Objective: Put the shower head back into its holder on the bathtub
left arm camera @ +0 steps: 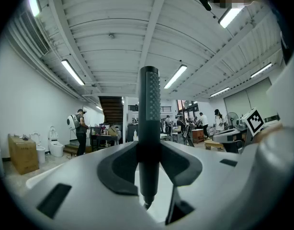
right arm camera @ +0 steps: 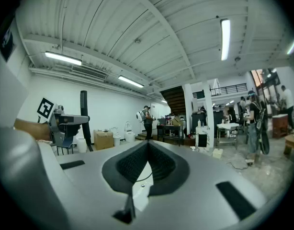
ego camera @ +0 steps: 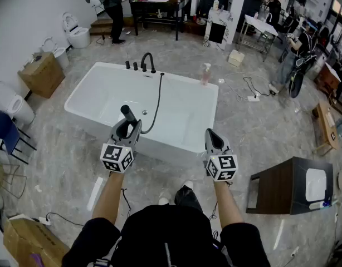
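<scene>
Seen from above, both bare forearms reach forward side by side over the near rim of a white bathtub (ego camera: pixel 98 67), holding the tongs about level. The left gripper (ego camera: pixel 129 128) has its jaws clamped on the handle of the black shower head (ego camera: pixel 127 113), which stands upright between them. Its hose (ego camera: pixel 158 102) trails across the tub to the far rim by the faucet (ego camera: pixel 147 60). The right gripper (ego camera: pixel 211 133) is fully closed and holds nothing.

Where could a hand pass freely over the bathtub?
Bare: bathtub basin right of the hose, toward the spray bottle. Crowded: far rim by faucet and knobs; near left, where the left claw holds the shower head.
</scene>
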A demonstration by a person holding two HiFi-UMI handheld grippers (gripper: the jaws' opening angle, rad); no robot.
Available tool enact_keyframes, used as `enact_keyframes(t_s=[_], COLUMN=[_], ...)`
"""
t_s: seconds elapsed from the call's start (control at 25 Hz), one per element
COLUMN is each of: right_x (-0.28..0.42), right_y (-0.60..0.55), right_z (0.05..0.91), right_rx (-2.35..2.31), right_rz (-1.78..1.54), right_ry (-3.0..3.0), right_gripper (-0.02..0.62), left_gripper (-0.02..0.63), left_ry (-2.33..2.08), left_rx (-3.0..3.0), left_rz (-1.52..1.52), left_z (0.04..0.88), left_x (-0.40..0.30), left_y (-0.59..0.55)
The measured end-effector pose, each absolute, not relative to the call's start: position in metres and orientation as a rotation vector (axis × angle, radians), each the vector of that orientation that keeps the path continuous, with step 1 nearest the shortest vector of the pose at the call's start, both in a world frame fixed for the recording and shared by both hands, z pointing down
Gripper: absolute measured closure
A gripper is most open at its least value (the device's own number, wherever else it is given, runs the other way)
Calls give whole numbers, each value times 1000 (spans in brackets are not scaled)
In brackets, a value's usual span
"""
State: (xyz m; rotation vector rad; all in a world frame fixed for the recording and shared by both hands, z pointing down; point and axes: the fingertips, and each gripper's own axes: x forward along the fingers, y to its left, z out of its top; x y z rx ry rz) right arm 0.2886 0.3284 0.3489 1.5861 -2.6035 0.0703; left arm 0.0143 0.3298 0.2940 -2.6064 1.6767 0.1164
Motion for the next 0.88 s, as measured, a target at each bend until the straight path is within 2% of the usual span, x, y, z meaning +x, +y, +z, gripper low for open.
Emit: enact_keyframes(t_s=[0.24, 0.44, 0.88], right_x=[283, 272, 242], right_y=[333, 333, 317], right_z=[355, 366, 384], right_rx=[1552, 1490, 1397], right_rz=[57, 52, 82], right_ry=[-2623, -2612, -2608], right_gripper=[591, 537, 491], left_gripper=[454, 454, 454], left_ry=[1679, 1686, 1675], left_rx=[-2623, -2634, -2632], left_rz=[114, 125, 133], left_z=[299, 299, 287], left_x=[15, 11, -7], left_y=[327, 325, 316])
